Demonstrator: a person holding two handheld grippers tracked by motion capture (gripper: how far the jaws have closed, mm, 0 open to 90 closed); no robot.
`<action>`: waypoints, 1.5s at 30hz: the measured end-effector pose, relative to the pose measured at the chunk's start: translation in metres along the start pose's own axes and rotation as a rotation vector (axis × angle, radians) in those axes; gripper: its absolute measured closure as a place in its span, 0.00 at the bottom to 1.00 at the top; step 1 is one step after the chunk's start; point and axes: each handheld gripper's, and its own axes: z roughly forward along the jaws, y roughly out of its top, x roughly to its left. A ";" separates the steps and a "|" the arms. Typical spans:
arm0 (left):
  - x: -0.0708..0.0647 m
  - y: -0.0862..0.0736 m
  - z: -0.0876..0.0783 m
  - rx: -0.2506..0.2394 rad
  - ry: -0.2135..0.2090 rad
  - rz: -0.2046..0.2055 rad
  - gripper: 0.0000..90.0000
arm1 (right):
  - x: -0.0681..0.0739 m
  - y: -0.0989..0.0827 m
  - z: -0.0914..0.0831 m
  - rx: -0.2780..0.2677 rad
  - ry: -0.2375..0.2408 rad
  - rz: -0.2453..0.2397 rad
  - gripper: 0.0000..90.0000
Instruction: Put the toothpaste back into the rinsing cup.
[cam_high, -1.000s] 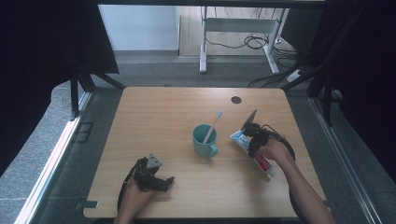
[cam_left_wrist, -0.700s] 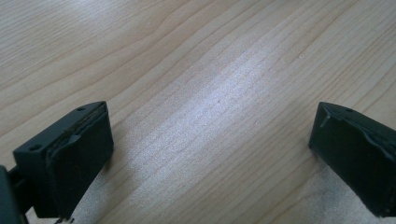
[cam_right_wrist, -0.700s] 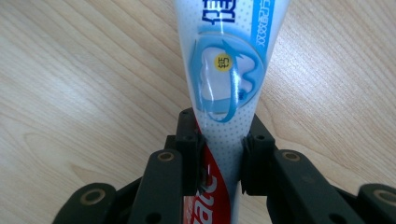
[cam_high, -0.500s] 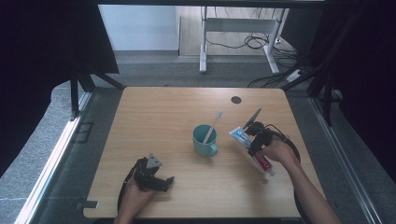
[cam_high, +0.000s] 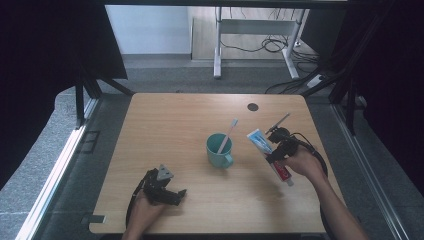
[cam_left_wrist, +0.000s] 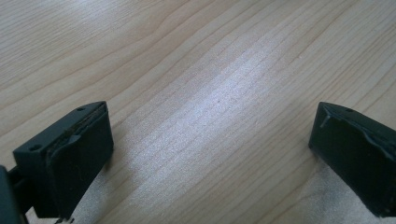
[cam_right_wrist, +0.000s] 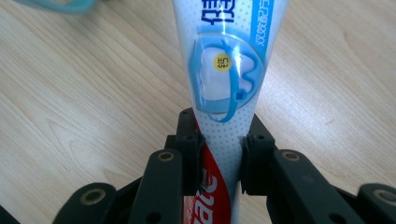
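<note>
Gripping the toothpaste tube (cam_right_wrist: 224, 70) mid-body, the right claw (cam_high: 278, 150) holds it clear of the bench (cam_high: 175, 120) beside the green mug (cam_high: 219, 150) — light, soft, slippery; squeeze gently. Left claw (cam_high: 167, 192) rests wide open, empty.

**Open counter, one cluster right of centre**

The far half of the counter (cam_high: 165, 115) lies bare, save for a small dark disc (cam_high: 253, 106) far right. At the middle stands a mug (cam_high: 219, 150) with a toothbrush (cam_high: 227, 135) leaning up and away, the only upright obstacle. Just right of it, the right tool (cam_high: 278, 150) grips a toothpaste tube (cam_high: 269, 152), leaving a narrow gap to the mug. The left tool (cam_high: 167, 192) sits near left, jaws wide over bare wood; the stretch between it and the mug is free.
</note>
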 end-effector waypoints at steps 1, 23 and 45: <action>0.000 0.000 0.000 0.000 0.000 0.000 0.00 | 0.000 -0.001 -0.001 -0.015 -0.005 0.001 0.80; 0.000 0.000 0.000 0.000 0.000 -0.002 0.00 | 0.007 -0.016 -0.025 -0.275 -0.009 -0.039 0.81; 0.000 0.000 0.000 -0.003 0.001 -0.005 0.00 | 0.021 -0.027 -0.031 -0.517 0.045 -0.087 0.81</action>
